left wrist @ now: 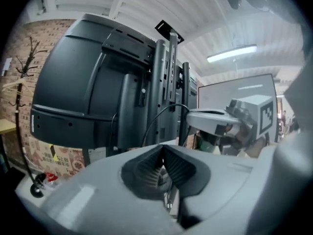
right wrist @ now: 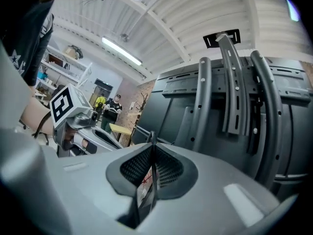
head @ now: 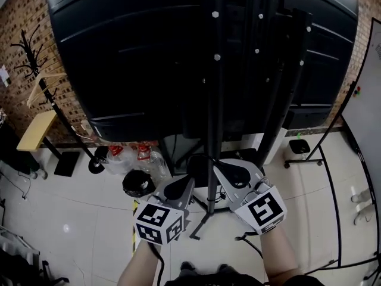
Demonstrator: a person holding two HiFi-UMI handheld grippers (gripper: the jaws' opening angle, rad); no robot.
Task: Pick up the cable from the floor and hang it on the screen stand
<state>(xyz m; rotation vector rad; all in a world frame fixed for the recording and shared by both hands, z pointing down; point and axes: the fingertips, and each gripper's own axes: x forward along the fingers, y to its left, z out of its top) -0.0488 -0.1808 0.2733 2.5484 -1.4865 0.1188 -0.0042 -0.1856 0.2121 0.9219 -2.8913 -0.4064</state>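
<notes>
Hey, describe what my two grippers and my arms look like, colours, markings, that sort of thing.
The left gripper and the right gripper both have smooth light grey shells with rounded jaws lined by black textured pads. Each carries a white cube printed with black square markers. The forearms are bare, and a dark top with pale print shows in the right gripper view.

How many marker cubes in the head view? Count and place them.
2. One marker cube on the left tool, bottom centre; the other on the right tool beside it. None hidden.
</notes>
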